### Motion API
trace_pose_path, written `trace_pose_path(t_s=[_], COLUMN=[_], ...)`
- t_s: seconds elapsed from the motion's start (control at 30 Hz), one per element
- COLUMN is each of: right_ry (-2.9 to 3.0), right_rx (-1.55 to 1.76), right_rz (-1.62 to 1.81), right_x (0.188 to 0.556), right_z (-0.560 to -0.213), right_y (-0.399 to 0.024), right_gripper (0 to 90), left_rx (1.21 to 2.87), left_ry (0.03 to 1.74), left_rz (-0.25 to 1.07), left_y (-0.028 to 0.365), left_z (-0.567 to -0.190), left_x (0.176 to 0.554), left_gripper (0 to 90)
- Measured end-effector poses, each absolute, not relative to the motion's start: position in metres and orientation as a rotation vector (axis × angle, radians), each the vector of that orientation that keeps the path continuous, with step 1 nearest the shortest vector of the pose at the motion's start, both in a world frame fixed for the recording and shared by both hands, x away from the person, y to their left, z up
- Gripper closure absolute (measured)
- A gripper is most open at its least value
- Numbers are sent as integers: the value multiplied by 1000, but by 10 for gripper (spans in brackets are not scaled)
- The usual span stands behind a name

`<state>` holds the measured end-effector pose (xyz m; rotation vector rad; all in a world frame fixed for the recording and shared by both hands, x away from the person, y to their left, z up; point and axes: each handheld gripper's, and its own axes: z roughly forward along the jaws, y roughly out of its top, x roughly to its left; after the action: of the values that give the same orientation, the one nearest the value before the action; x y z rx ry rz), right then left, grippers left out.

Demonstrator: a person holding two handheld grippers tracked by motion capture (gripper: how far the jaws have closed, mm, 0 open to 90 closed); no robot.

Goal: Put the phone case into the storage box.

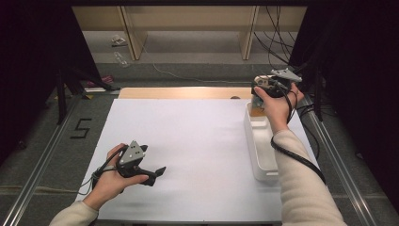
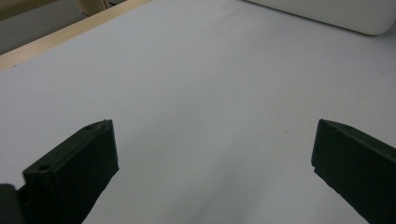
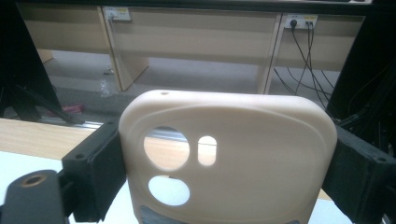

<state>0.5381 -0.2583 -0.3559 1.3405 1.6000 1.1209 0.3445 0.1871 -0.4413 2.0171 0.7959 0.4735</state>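
White sheeting covers the table point(image 1: 188, 141), and nearest the person the left hand-held gripper point(image 1: 157, 173) rests low over it at the near left, jaws spread wide with nothing between them; in the left gripper view only bare white surface lies between the two black jaws.

Farther out on the right, a long white tray point(image 1: 251, 141) runs from the near side toward the far edge of the table. Above its far end the right hand-held gripper point(image 1: 256, 101) is held up in the air, clamped on a beige phone case point(image 3: 229, 158), each jaw pressing one long side edge of it.

The case stands roughly upright in the right gripper view: its long axis runs top to bottom, the rounded end with the camera cut-outs is uppermost, and its broad face is turned toward the gripper's camera. The lower end drops out of that view.

By my reading, the step in hand is carrying the case, either just lifted from the tray or about to go down into it; the pictures do not tell which. A placing move would call for lowering the case over the tray or the table, tilting it flat, then parting the jaws.
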Motion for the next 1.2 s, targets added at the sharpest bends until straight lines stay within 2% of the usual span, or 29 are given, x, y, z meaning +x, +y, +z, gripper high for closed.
trace_pose_path(t_s=[1.2], right_ry=[1628], right_rx=[1362], right_rz=[1086], right_x=[546], right_z=[-370], right_y=[-256], right_gripper=[116], left_rx=[2018], left_ry=[796], left_rz=[469], left_y=[187], left_z=[-442], left_x=[345], left_gripper=[0])
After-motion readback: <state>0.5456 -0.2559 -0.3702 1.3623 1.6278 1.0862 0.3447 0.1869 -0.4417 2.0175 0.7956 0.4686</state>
